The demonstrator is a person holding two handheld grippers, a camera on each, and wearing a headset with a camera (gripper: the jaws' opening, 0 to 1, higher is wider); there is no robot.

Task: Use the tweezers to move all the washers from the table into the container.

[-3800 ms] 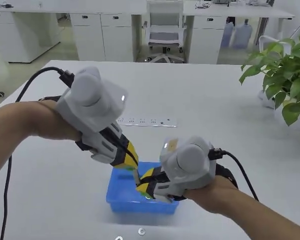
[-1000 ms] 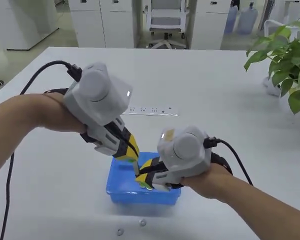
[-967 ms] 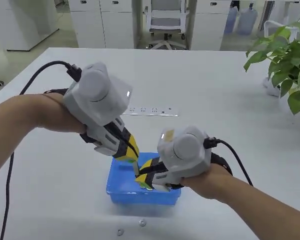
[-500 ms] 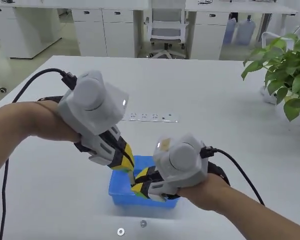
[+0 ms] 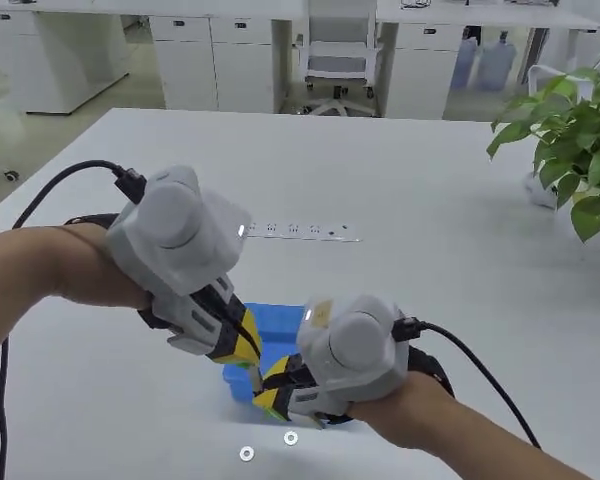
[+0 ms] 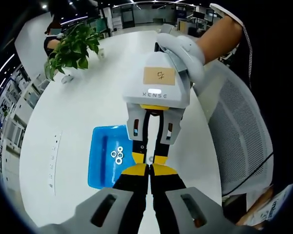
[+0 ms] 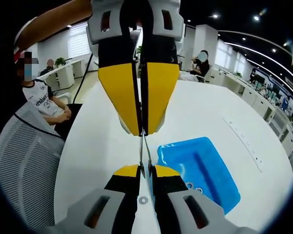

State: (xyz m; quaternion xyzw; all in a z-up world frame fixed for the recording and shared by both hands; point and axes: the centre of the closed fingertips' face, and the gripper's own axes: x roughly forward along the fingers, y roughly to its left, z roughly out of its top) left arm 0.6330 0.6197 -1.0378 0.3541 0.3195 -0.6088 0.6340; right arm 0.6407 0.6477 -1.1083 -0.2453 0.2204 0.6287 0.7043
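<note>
Pulled back off the container [image 5: 278, 322], left gripper [image 6: 149, 168] and right gripper [image 7: 146, 171] both clamp the tweezers [image 7: 141, 153]; ease tips squarely astride a washer [image 5: 290, 438].

The left claw [image 5: 248, 351] and right claw [image 5: 271, 386] are covering most of the shallow blue plastic container [image 5: 276, 321] in the head view. The thin metal tweezers [image 7: 142, 147] are disappearing between the yellow jaws at both ends, hiding their tips.

The container [image 5: 277, 328] was blue, washers [image 5: 290, 438] and tweezers [image 7: 141, 147] silver; the left hand-held gripper [image 6: 149, 166] and right hand-held gripper [image 7: 146, 170] had yellow-black jaws
</note>
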